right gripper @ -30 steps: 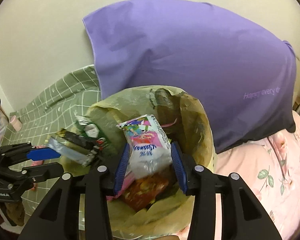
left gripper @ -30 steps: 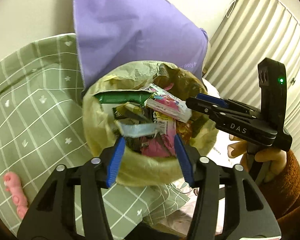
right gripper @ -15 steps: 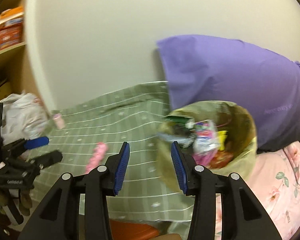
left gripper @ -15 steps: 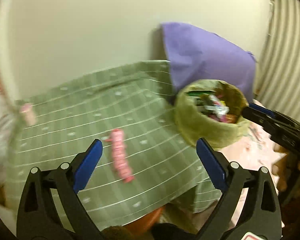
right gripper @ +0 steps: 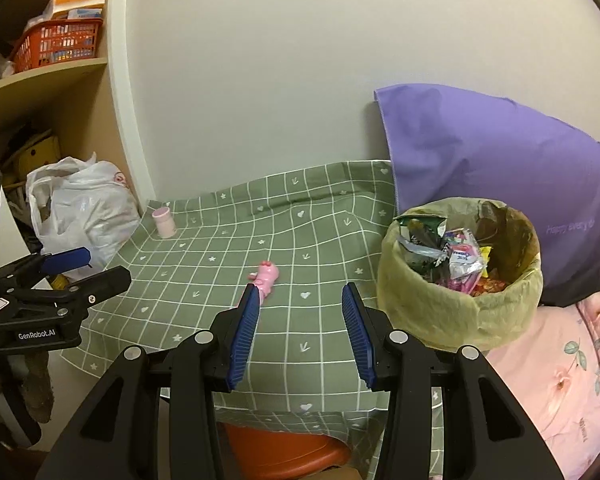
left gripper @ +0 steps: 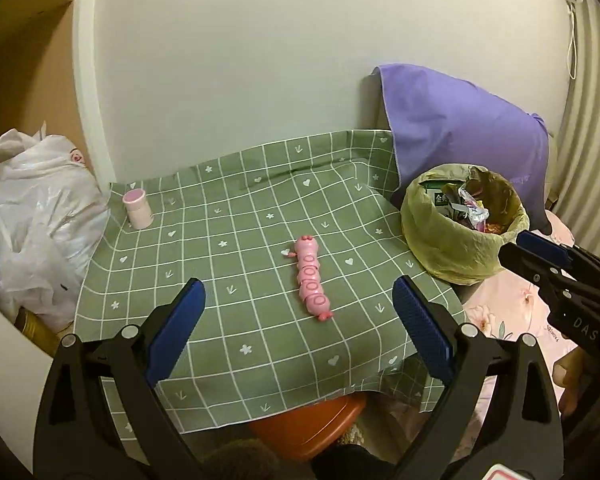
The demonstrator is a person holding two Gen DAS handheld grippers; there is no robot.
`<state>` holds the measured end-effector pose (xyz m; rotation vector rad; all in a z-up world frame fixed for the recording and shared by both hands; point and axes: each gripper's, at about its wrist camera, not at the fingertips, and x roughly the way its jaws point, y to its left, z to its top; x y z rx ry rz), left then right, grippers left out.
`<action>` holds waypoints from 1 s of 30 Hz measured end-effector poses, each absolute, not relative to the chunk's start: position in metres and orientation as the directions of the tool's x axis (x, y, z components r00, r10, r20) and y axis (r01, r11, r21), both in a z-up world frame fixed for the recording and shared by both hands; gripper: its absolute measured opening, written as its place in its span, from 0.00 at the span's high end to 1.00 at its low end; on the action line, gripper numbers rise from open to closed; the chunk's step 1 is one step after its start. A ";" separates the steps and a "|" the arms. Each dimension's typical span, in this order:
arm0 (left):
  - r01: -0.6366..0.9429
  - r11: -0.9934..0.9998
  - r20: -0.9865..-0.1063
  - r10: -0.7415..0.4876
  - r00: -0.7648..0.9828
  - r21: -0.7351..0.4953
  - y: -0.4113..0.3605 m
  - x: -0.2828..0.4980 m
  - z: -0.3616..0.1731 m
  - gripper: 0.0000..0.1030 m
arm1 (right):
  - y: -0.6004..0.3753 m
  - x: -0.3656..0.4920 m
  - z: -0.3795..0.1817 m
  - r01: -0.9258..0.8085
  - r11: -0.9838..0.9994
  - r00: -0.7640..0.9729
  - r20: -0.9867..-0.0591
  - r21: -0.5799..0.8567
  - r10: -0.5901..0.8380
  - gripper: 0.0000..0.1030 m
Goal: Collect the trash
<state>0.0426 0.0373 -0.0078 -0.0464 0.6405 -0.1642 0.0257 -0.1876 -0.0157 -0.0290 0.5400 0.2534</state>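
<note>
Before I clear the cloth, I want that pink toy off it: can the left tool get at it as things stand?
Probably yes. The left tool stands open and empty, and the pink caterpillar toy lies alone on the green checked tablecloth just ahead of it. Nothing lies between; the lined trash bin sits off to the side.

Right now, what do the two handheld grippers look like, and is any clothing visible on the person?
Both grippers are black plastic clamp frames with silver rivets and ribbed blue pads. The left gripper carries white "GenRobot.AI" lettering and a small white sticker, seen from the right wrist view. The right gripper shows white "DAS" letters in the left wrist view. No cables show. Clothing cannot be made out now.
</note>
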 end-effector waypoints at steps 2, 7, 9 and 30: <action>0.132 0.987 -0.591 -0.159 0.791 -0.088 0.039 0.040 -0.007 0.13 | -0.187 0.023 -0.016 -0.243 0.969 0.829 -0.509 0.043 0.231 0.61; 0.138 0.987 -0.581 -0.159 0.798 -0.079 0.038 0.033 -0.003 0.13 | -0.188 0.016 -0.014 -0.236 0.970 0.838 -0.496 0.050 0.229 0.61; 0.145 0.986 -0.577 -0.163 0.800 -0.077 0.037 0.032 -0.002 0.13 | -0.188 0.014 -0.012 -0.233 0.971 0.841 -0.491 0.048 0.226 0.61; 0.148 0.987 -0.554 -0.161 0.817 -0.068 0.035 0.025 0.005 0.13 | -0.183 0.011 -0.010 -0.235 0.971 0.848 -0.480 0.039 0.224 0.61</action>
